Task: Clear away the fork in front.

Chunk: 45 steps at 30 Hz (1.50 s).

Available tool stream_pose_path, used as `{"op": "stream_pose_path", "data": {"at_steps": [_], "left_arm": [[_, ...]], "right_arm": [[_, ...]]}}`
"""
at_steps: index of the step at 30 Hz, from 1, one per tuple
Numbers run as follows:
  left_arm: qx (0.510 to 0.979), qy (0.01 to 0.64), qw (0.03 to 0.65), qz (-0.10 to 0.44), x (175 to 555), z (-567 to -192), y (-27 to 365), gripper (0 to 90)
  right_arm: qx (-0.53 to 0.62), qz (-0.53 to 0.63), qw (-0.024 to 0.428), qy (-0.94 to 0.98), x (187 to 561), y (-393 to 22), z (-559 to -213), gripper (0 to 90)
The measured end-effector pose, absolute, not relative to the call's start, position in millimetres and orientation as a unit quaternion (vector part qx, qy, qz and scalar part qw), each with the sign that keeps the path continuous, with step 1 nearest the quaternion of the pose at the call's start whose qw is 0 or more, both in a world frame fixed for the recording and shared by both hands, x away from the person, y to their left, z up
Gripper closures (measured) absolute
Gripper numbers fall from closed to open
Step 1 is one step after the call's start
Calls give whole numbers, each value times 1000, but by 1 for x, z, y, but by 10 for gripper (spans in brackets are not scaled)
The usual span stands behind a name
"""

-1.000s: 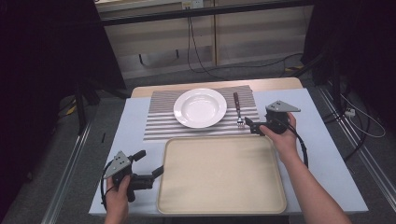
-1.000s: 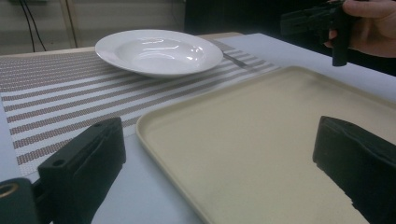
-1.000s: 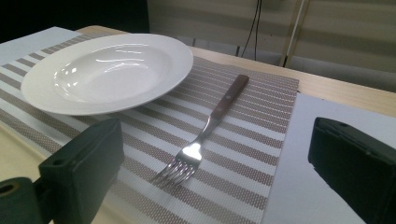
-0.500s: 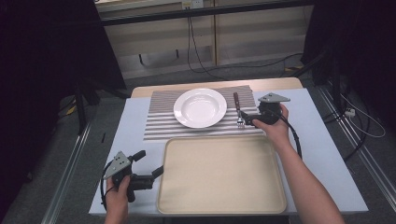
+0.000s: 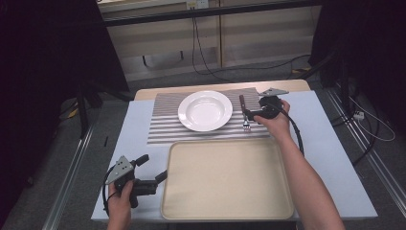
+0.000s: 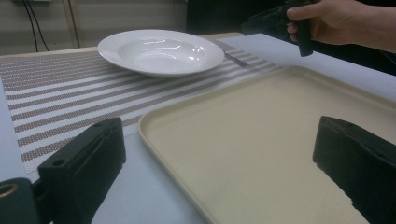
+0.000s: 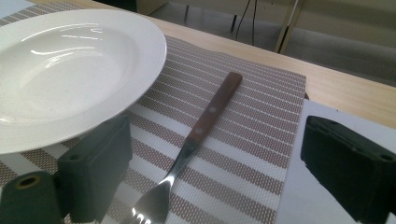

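Observation:
A fork (image 5: 244,113) with a brown wooden handle lies on the striped placemat (image 5: 163,125), just right of the white deep plate (image 5: 205,110). My right gripper (image 5: 250,115) is open and low over the fork. In the right gripper view the fork (image 7: 205,122) runs up between the two jaws, untouched, with its tines nearest the camera and the plate (image 7: 65,65) at the left. My left gripper (image 5: 152,168) rests open at the near left, its jaws straddling the left rim of the beige tray (image 5: 227,178). Nothing is between the left gripper's (image 6: 219,182) jaws but the tray edge (image 6: 159,135).
The tray is bare and takes up the near middle of the light blue table (image 5: 330,143). Cables trail from both grippers. A wooden strip (image 5: 297,86) runs along the table's far edge. Dark floor and metal rails flank the table.
My right gripper has moved away from me and slightly left, ending with its jaws over the fork. The left gripper has stayed put.

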<state>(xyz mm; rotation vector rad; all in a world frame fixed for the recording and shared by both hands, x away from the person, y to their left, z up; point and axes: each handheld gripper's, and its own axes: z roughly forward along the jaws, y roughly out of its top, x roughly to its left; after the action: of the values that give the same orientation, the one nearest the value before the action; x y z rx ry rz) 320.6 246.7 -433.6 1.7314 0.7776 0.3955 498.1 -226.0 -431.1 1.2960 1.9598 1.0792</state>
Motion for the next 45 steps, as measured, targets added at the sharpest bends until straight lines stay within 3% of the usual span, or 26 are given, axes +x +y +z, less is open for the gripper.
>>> {"op": "stream_pose_path", "data": {"at_steps": [6,8,11,13,22,36,43,45], "left_arm": [[735,332,566,170,320,-434,248,28],[733,333,568,170,320,-434,247,28],[735,333,566,169,320,-434,247,28],[734,335,566,170,320,-434,246,28],[735,336,563,172,320,-435,249,28],[738,337,559,171,319,-436,249,28],[740,339,555,172,319,-437,250,29],[740,339,555,171,319,-437,250,28]], "right_arm": [[484,397,269,732,508,-220,-437,239],[484,391,248,742,513,-216,-440,313],[487,387,237,746,517,-213,-441,354],[484,387,229,751,521,-210,-442,452],[491,367,217,760,531,-206,-449,548],[514,331,210,763,547,-204,-464,559],[535,336,201,749,548,-208,-463,767],[535,337,191,751,547,-212,-462,777]]}}
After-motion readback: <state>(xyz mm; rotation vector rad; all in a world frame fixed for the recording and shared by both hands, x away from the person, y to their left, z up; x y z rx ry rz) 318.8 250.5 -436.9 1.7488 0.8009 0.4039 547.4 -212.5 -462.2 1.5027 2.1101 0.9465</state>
